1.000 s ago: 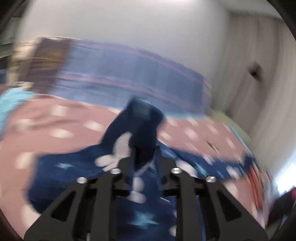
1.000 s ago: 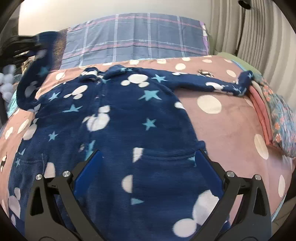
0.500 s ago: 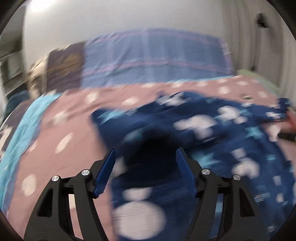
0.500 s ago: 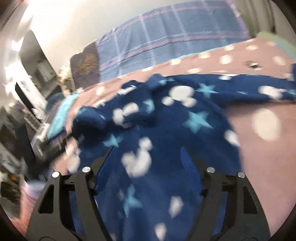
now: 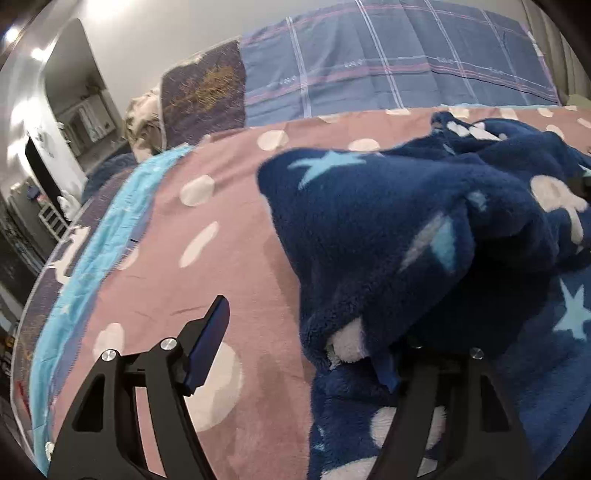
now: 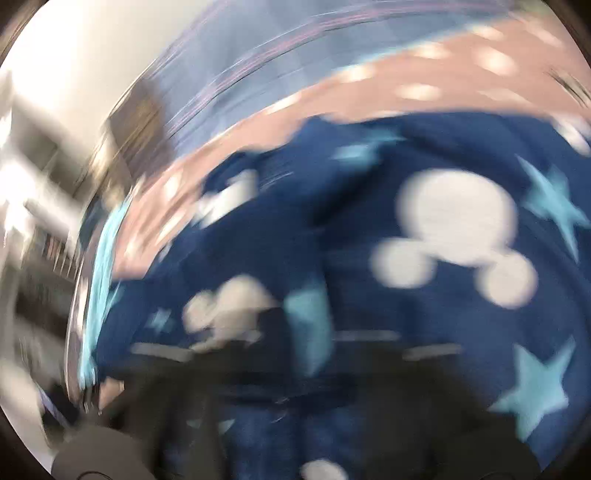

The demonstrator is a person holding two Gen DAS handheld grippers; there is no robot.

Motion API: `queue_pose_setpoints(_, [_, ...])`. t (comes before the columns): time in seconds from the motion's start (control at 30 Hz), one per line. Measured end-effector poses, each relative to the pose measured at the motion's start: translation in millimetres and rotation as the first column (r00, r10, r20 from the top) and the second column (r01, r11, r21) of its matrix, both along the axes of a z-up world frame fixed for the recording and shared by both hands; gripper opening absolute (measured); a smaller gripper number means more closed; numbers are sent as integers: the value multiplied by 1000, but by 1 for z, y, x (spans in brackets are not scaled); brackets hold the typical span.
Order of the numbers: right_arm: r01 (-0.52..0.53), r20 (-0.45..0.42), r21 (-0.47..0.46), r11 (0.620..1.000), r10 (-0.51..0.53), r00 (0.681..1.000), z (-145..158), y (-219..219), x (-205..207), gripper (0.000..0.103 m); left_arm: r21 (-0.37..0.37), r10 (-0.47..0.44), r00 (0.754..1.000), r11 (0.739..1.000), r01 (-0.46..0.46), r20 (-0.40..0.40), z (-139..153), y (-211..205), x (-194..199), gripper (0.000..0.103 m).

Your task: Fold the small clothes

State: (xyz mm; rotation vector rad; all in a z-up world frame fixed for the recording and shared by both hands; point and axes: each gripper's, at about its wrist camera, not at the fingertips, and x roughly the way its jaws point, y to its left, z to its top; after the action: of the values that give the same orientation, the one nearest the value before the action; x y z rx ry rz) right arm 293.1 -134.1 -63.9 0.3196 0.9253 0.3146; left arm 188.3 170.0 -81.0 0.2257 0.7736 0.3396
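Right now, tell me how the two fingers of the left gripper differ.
On the left gripper, one finger stands bare over the pink spotted blanket, its blue pad fully in sight. The other finger is mostly buried under a fold of the navy star-print garment, with only a sliver of blue pad showing. The first touches no fabric; the second is draped by fleece. Both share black frames and blue pads, and they stand wide apart.

Pink polka-dot bedspread (image 5: 155, 280) w/ turquoise edge, plaid pillow (image 5: 399, 66) vs white wall (image 5: 177, 29), doorway (image 5: 77, 107) left.
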Motion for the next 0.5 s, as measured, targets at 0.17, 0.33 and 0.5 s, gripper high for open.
queue_pose_setpoints(0.17, [161,280,-196,967,-102,955,62,-22,-46,6,-5,15,1000,1000,-15,25,4,4,-8,72])
queue_pose_setpoints(0.33, [203,135,-263,943,-173,976,14,-63,-32,21,18,-19,1000,1000,19,6,-1,-5,-7,72])
queue_pose_setpoints(0.5, [223,79,-142,964,-214,974,-4,-100,-45,29,-117,-77,997,990,75,-14,3,8,-14,71])
